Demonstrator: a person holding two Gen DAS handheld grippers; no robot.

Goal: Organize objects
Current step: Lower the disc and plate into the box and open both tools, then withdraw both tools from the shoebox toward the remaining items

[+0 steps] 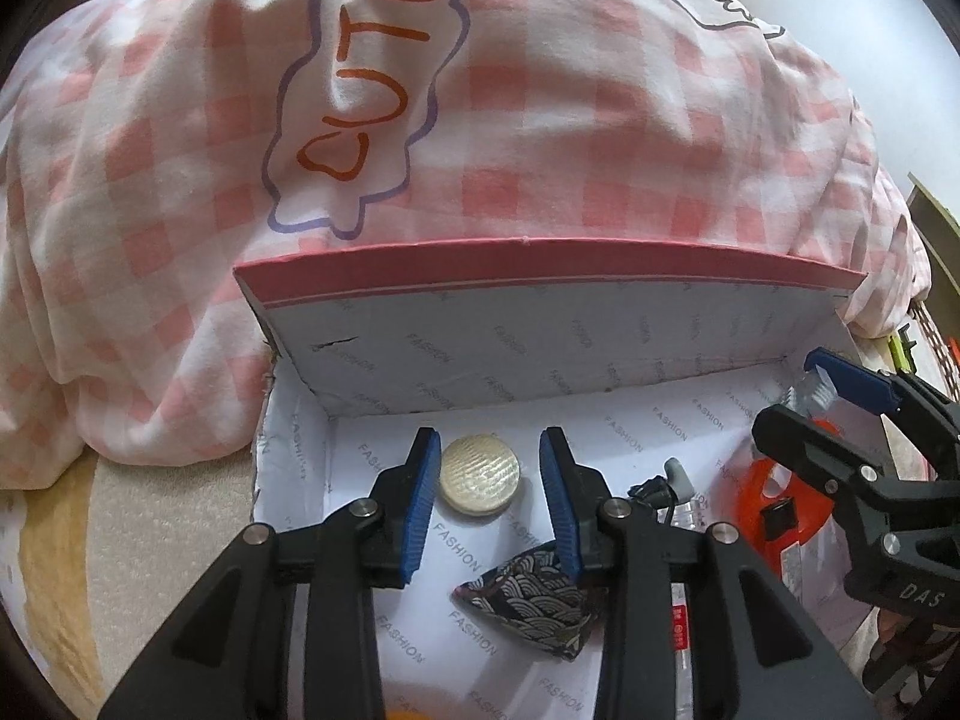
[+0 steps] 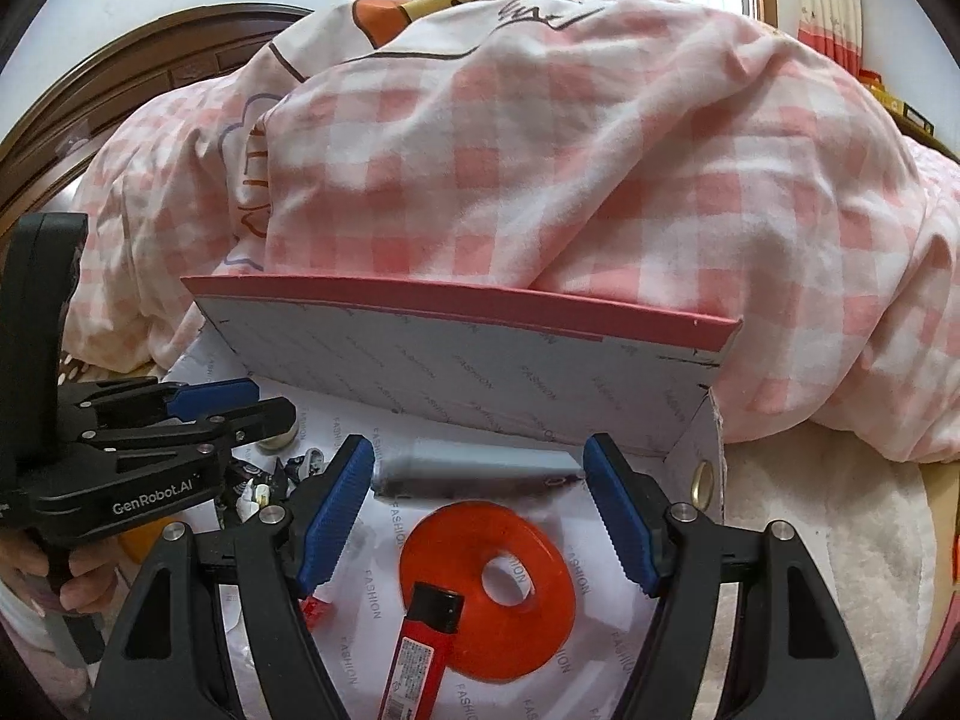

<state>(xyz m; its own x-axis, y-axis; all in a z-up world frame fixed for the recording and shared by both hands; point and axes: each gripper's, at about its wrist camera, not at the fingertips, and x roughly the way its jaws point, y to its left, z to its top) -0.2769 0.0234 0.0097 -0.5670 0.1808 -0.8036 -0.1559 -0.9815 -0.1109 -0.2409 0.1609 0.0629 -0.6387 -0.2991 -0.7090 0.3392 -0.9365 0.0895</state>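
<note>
L gripper [image 1: 489, 501] first: I've got it partway open, nothing between the pads, hovering over the round cream compact [image 1: 480, 475] that lies flat on the box floor. It's released, touching nothing as far as I can tell. Just below it the dark wave-print pouch [image 1: 528, 600] lies on the lining; the R pad edge overlaps it in view, contact unclear.

R gripper [image 2: 480, 516] is spread wide, empty too, jaws standing either side of the grey tube [image 2: 474, 468] that rests against the back wall. Nearer the cam sit the orange ring [image 2: 510, 600] and a red lighter [image 2: 420, 654] lying across the ring's edge. Neither is gripped.

All this sits inside the white-lined box [image 2: 690, 438], red-edged lid [image 1: 540, 264] propped up behind, on the bed w/ the pink check duvet [image 1: 600, 120] bunched at the back. Small black bits [image 1: 654, 489] and a clear bottle lie btwn the two grippers.

Progress, my read: most items are already in the box, so mostly done. Left to do: prob. tidy positions and close the lid. Can't see any items still outside
</note>
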